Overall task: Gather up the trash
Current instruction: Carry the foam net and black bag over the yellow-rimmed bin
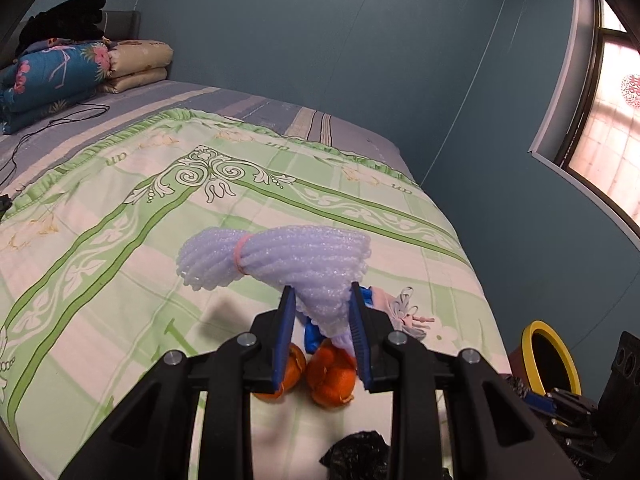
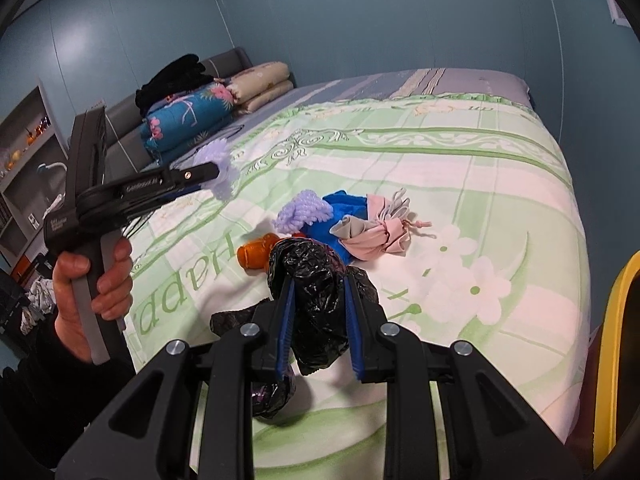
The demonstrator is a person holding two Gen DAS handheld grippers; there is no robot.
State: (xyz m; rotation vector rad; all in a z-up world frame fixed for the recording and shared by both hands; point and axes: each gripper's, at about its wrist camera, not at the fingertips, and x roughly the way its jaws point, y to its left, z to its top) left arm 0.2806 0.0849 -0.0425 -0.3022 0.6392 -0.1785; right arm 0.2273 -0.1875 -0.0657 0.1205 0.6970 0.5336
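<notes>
My left gripper [image 1: 320, 292] is shut on a lilac foam fruit net [image 1: 280, 254] tied with a pink band and holds it above the bed; it also shows in the right wrist view [image 2: 220, 168]. Below it lie orange peels [image 1: 332, 376], blue plastic [image 1: 310, 334] and a pink cloth pouch [image 1: 404, 312]. My right gripper [image 2: 318, 282] is shut on a crumpled black plastic bag [image 2: 316, 292], lifted over the bed. Beyond it lie a second lilac foam net [image 2: 304, 210], orange peel [image 2: 256, 254], blue plastic [image 2: 348, 208] and the pink pouch [image 2: 376, 236].
The bed carries a green-and-white floral cover [image 2: 460, 184]. Folded quilts [image 1: 52, 76] and a black garment [image 1: 64, 20] are stacked at the headboard. A yellow-rimmed bin [image 1: 550, 356] stands beside the bed at right; its rim shows in the right wrist view [image 2: 616, 352]. A black cable [image 1: 52, 120] lies near the quilts.
</notes>
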